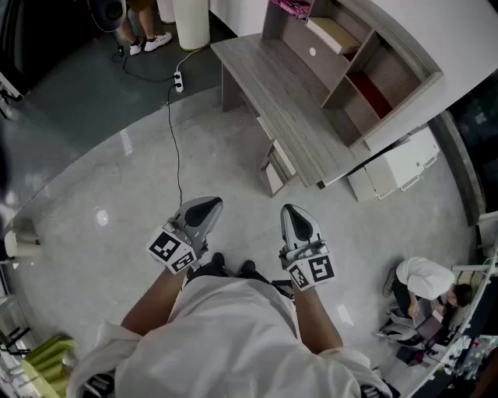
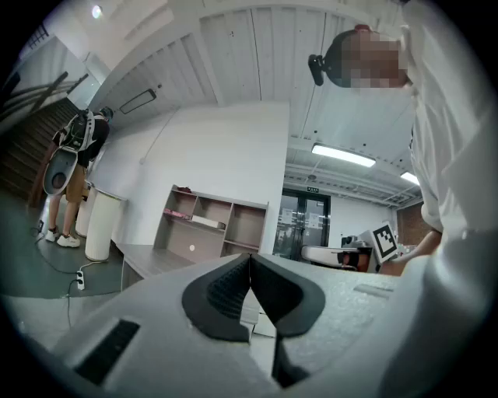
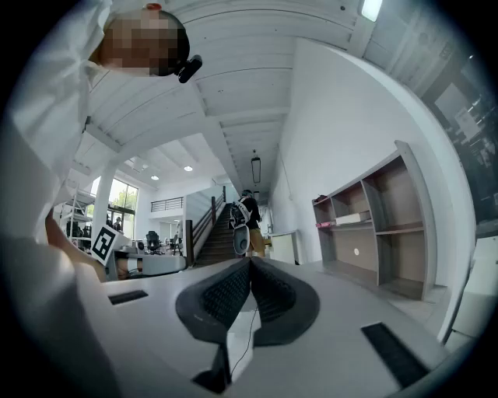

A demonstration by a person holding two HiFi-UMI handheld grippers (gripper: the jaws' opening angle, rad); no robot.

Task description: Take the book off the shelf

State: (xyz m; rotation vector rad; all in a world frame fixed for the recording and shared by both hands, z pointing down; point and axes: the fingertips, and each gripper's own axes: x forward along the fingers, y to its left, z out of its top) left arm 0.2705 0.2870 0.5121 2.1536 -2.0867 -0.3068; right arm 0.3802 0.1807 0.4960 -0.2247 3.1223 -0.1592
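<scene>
The left gripper and the right gripper are held level above the floor, jaws fully closed, nothing gripped. Farther ahead, the book is seen lying flat in a shelf compartment on the desk.

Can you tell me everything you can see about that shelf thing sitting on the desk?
The shelf is an open unit that looks like grey-brown wood, split by boards into several cubbies. It stands upright along the back of the desk, against the white wall. A pale book lies flat on one board, something pink sits at one end, and a small white dot marks the back panel. One cubby looks reddish inside.
</scene>
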